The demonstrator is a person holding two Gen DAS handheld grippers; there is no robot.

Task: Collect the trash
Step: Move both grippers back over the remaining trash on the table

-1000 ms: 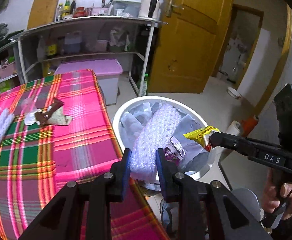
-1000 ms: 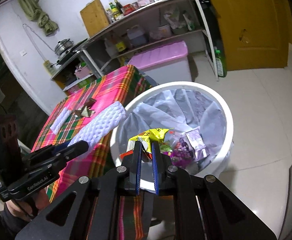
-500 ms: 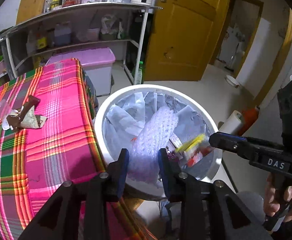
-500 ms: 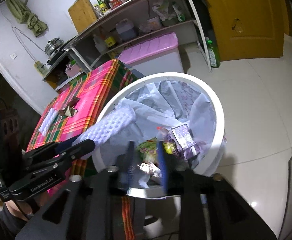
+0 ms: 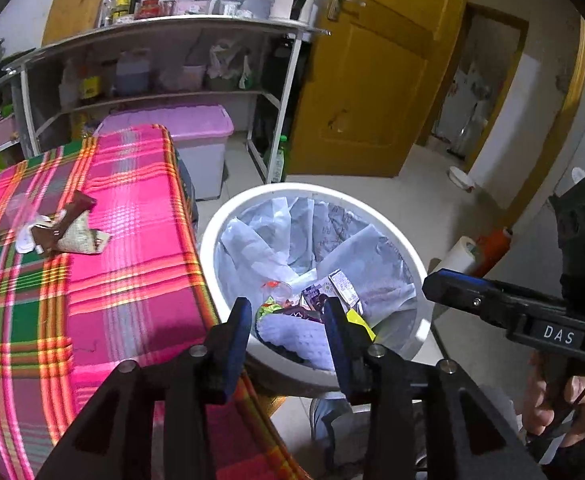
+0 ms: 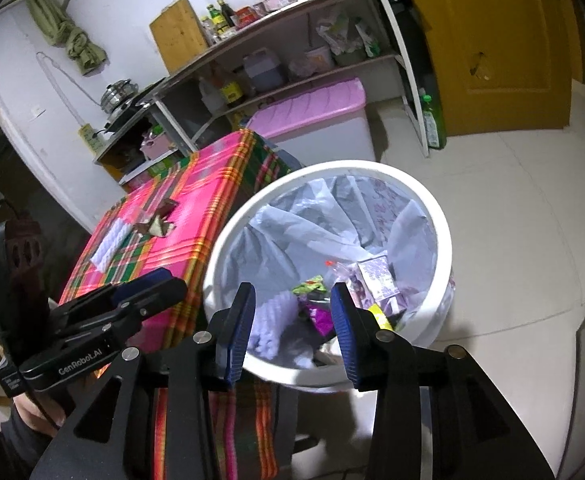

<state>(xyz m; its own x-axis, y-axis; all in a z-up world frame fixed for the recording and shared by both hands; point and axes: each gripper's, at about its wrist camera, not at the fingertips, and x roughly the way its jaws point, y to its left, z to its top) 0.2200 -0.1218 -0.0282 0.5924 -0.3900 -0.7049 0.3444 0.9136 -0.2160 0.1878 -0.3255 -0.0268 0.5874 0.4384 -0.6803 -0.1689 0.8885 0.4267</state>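
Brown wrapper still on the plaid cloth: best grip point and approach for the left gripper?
Judging by its pose, take the brown wrapper by the raised dark end that sticks up off the tablecloth. Bring the left gripper down from above, fingers straddling that end. The rest lies low among crumpled paper scraps, so a flat pinch there would likely catch paper or cloth.

Your two fisheye views were evenly lit by soft indoor light, with no hard glare. Straight lines bowed strongly toward the edges, and black vignetting filled the corners. The plaid surface [image 5: 124,240] appeared saturated and slightly smeared at its left margin. The white bin [image 6: 432,208] rim looked mildly motion-blurred in the right wrist view. Shadows beneath it stayed faint.
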